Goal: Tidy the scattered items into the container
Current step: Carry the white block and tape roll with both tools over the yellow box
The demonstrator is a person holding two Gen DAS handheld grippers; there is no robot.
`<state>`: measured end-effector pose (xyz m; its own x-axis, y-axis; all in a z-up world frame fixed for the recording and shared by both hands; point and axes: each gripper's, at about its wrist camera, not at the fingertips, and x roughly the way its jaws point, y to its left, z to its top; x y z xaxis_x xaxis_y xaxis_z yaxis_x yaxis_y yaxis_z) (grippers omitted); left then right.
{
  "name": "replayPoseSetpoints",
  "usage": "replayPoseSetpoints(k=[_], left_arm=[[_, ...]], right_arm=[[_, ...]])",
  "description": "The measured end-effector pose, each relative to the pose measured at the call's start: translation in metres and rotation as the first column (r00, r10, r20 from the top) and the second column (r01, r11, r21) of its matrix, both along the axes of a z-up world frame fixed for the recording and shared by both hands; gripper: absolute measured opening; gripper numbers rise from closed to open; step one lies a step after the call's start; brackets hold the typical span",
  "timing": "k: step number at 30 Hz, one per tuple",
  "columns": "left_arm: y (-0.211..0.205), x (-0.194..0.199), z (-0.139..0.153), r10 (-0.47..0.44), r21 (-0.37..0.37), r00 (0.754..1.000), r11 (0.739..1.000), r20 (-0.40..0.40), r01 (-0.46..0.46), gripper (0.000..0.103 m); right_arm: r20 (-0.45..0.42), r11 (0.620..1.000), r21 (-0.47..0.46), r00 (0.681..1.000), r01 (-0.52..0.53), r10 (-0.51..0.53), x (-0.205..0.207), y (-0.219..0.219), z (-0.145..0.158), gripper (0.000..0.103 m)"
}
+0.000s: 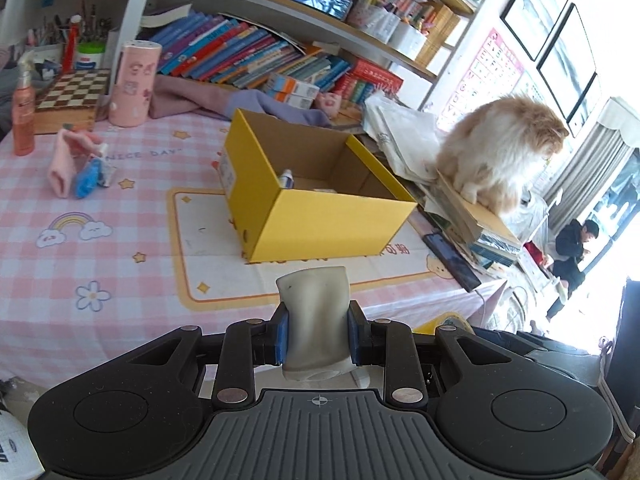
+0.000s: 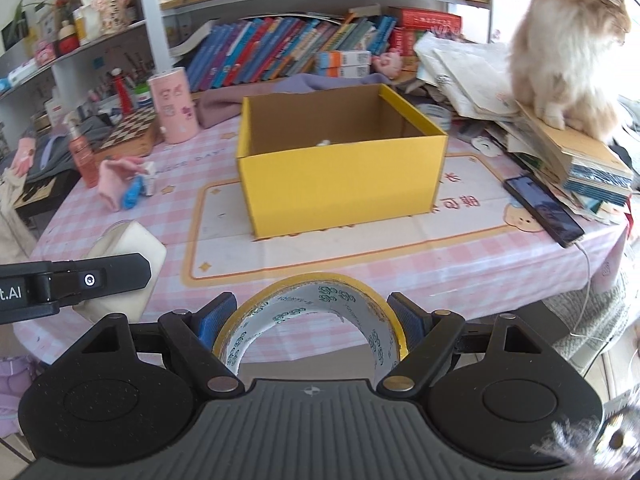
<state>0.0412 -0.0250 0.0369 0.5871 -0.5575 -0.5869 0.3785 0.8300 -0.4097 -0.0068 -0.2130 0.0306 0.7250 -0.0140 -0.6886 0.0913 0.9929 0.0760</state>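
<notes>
We are looking at the yellow cardboard box (image 2: 340, 168) standing open on the white mat (image 2: 224, 240) in the middle of the pink checked tablecloth (image 1: 80, 280); a small white bottle with a blue cap (image 1: 286, 179) is lying inside it. We are holding a pale, squat tube-like item (image 1: 314, 320) pinched between the blue pads of the left gripper (image 1: 316, 334), its jaws standing narrow around it. The right gripper (image 2: 310, 318) is clamping a roll of tape (image 2: 312, 320) across its width, jaws spread wide on it. Both are hovering over the table's near edge, short of the box. Off to the left, a pink cloth piece (image 1: 66, 160) and a blue wrapped item (image 1: 88, 178) are lying together on the tablecloth. A cat (image 2: 568, 52) is sitting on stacked books (image 2: 580, 160) right of the box, with a phone (image 2: 542, 210) lying nearby.
</notes>
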Motion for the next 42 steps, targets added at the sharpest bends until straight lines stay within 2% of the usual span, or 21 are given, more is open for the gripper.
replayPoseSetpoints(k=[8, 19, 26, 33, 42], left_arm=[[-0.038, 0.012, -0.003, -0.039, 0.029, 0.999, 0.999, -0.011, 0.040, 0.026], [-0.091, 0.046, -0.001, 0.025, 0.030, 0.999, 0.999, -0.021, -0.025, 0.026], [-0.124, 0.078, 0.024, 0.078, 0.037, 0.994, 0.996, 0.074, -0.080, 0.026], [-0.136, 0.112, 0.050, 0.168, 0.066, 0.969, 0.981, 0.179, -0.182, 0.026], [-0.143, 0.144, 0.045, 0.226, 0.147, 0.954, 0.955, 0.198, -0.257, 0.026]], right_arm=[[-0.024, 0.999, 0.035, 0.999, 0.031, -0.030, 0.013, -0.038, -0.009, 0.081], [-0.034, 0.998, 0.033, 0.998, -0.046, 0.047, 0.061, -0.093, -0.007, 0.081], [0.104, 0.997, -0.007, 0.991, -0.083, 0.083, 0.100, -0.133, 0.019, 0.081], [0.207, 0.986, 0.019, 0.966, -0.163, 0.156, 0.151, -0.148, 0.047, 0.081], [0.246, 0.965, 0.019, 0.937, -0.261, 0.249, 0.207, -0.140, 0.048, 0.081]])
